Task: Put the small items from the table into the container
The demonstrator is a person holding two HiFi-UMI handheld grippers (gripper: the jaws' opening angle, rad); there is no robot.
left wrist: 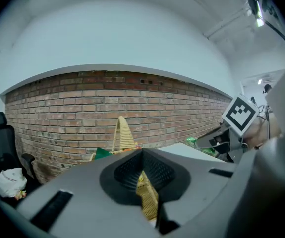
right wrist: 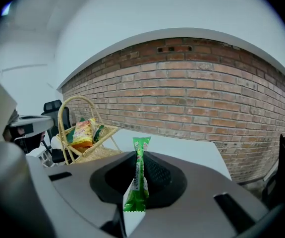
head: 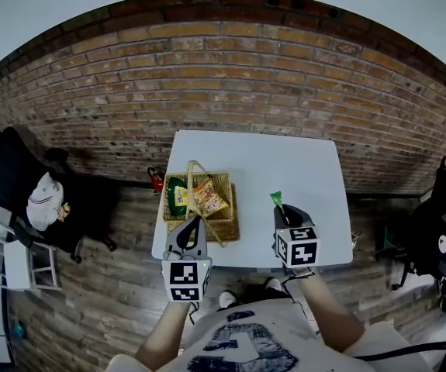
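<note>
A white table (head: 261, 161) carries a wicker basket (head: 224, 231) at its left, with an orange snack packet (head: 207, 198) and a green packet (head: 178, 194) inside. My right gripper (head: 283, 211) hangs over the table's front right, shut on a thin green sachet (head: 276, 200) that sticks up between its pads. The right gripper view shows the right gripper (right wrist: 141, 155) pinching this sachet (right wrist: 139, 177), with the basket (right wrist: 90, 153) off to the left. My left gripper (head: 192, 225) hovers at the basket's front edge. In the left gripper view the left gripper (left wrist: 142, 155) is shut and empty, facing the basket's handle (left wrist: 123, 133).
A brick wall (head: 230, 76) runs behind the table. A black office chair (head: 9, 177) with a white cloth (head: 46, 200) stands at the left, beside a white shelf unit (head: 29, 266). Another dark chair (head: 438, 235) is at the right. A small red object (head: 155, 178) lies on the wooden floor.
</note>
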